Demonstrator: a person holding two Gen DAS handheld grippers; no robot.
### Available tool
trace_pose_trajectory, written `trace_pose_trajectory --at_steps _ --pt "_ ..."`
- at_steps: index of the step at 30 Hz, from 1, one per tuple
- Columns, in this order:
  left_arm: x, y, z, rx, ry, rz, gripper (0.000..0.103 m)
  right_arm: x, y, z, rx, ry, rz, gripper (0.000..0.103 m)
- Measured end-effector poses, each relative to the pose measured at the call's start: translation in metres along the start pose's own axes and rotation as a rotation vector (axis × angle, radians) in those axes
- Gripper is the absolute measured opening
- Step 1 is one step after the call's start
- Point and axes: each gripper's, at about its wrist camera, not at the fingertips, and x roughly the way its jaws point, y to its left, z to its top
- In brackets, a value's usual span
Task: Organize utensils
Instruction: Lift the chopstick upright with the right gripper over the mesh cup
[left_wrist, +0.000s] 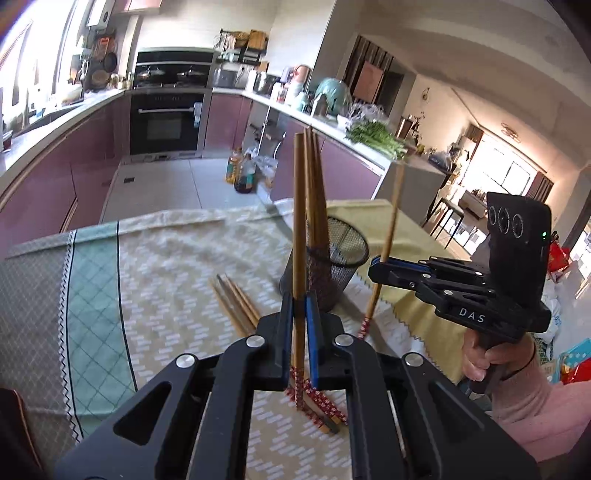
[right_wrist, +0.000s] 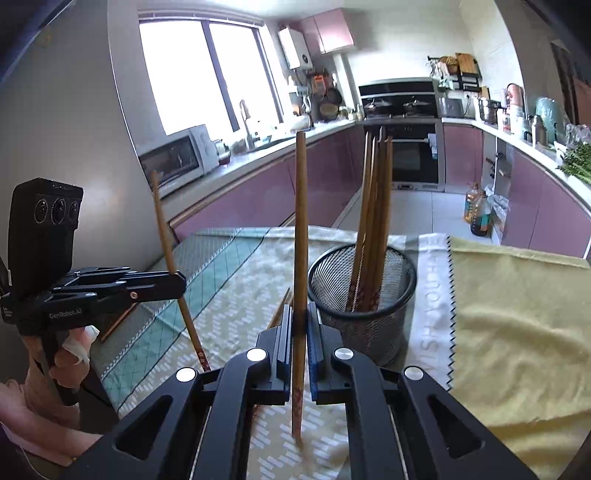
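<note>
My left gripper (left_wrist: 300, 314) is shut on a wooden chopstick (left_wrist: 299, 229) held upright, patterned red end down, just in front of the black mesh cup (left_wrist: 334, 271). My right gripper (right_wrist: 300, 325) is shut on another upright chopstick (right_wrist: 301, 236), beside the mesh cup (right_wrist: 364, 295), which holds several chopsticks (right_wrist: 375, 221). The right gripper also shows in the left wrist view (left_wrist: 378, 264) to the right of the cup. The left gripper shows in the right wrist view (right_wrist: 177, 282) at the left. Loose chopsticks (left_wrist: 236, 301) lie on the cloth.
The table is covered by a patterned green and beige cloth (left_wrist: 166, 258) and a yellow cloth (right_wrist: 517, 295). Beyond the table's far edge are the kitchen floor, bottles (right_wrist: 478, 214), purple cabinets and an oven (left_wrist: 166, 122).
</note>
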Motion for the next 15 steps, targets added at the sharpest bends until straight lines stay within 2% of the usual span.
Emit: trace_pose_trajectory --at_steps 15 --pt "-0.014 -0.019 0.056 0.017 -0.13 -0.047 0.007 -0.039 -0.006 0.045 -0.041 -0.15 -0.026 0.006"
